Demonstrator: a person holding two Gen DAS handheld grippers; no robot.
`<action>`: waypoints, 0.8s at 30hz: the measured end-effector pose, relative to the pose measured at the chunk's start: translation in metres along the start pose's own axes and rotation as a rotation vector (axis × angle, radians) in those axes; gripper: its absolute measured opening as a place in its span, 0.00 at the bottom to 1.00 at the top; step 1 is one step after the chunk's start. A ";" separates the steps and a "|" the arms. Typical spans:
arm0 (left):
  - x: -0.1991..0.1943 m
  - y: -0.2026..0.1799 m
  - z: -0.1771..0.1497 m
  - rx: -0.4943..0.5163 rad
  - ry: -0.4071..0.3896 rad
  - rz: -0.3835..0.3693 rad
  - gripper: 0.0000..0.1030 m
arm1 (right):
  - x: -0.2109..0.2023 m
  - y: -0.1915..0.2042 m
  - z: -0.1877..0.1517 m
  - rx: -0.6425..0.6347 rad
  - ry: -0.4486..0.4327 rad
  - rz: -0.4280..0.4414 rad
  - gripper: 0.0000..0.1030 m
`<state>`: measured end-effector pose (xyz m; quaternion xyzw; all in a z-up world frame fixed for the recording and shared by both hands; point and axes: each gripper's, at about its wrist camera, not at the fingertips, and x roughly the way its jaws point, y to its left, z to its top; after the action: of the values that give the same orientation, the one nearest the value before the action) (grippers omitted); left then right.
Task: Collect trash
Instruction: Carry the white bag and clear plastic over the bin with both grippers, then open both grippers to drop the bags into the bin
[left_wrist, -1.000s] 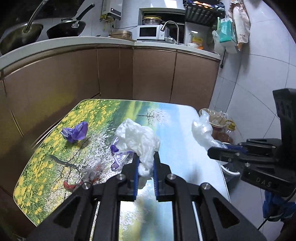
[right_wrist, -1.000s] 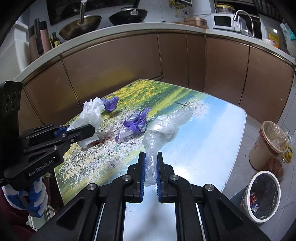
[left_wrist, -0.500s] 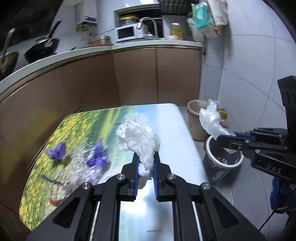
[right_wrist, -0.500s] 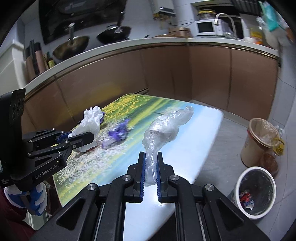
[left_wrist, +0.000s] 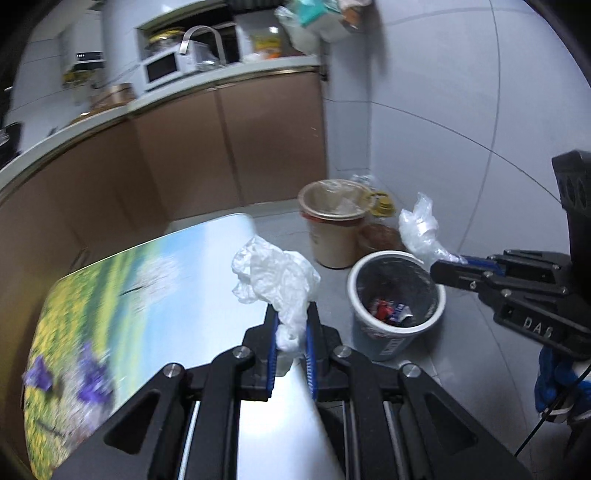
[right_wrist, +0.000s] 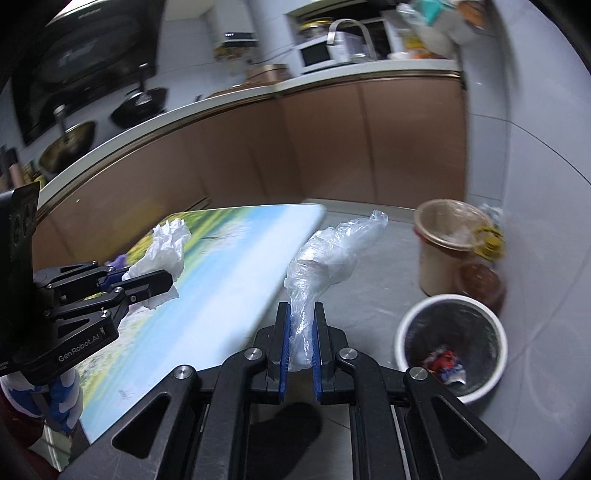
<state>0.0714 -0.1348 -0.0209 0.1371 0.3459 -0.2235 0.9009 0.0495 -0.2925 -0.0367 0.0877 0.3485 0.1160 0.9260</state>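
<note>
Left of the left gripper (left_wrist: 291, 343), purple scraps (left_wrist: 90, 384) on the printed table (left_wrist: 155, 280) are smeared by blur; what they are is unclear. Its jaws are clenched on a crumpled white bag (left_wrist: 280, 280). Right of it, the right gripper (right_wrist: 300, 343) pinches a clear plastic bag (right_wrist: 332, 247), with the white bin (right_wrist: 406, 328) just right of it on the floor.

Table top (left_wrist: 192, 258): was printed with a landscape, yellow flowers, green field, pale blue sky.
Crumpled bag (left_wrist: 280, 277): was opaque white.
Thin bag (right_wrist: 325, 254): was clear, colourless.
Scraps near the table's left edge (left_wrist: 92, 384): were purple.
Waste bin (left_wrist: 397, 291): was white outside, dark-lined.
Bucket (left_wrist: 332, 236): was beige with a red band.
Cabinet doors (right_wrist: 321, 147): were brown.
Finger pads (right_wrist: 284, 347): were blue.
</note>
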 end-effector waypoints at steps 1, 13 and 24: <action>0.014 -0.008 0.009 0.010 0.017 -0.031 0.12 | 0.003 -0.013 -0.001 0.021 0.005 -0.022 0.10; 0.170 -0.084 0.075 -0.003 0.213 -0.321 0.12 | 0.068 -0.133 -0.013 0.191 0.103 -0.172 0.10; 0.265 -0.115 0.088 -0.107 0.301 -0.435 0.49 | 0.130 -0.211 -0.033 0.286 0.215 -0.320 0.36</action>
<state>0.2384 -0.3508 -0.1494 0.0434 0.5085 -0.3704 0.7761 0.1551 -0.4558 -0.1939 0.1489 0.4673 -0.0741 0.8683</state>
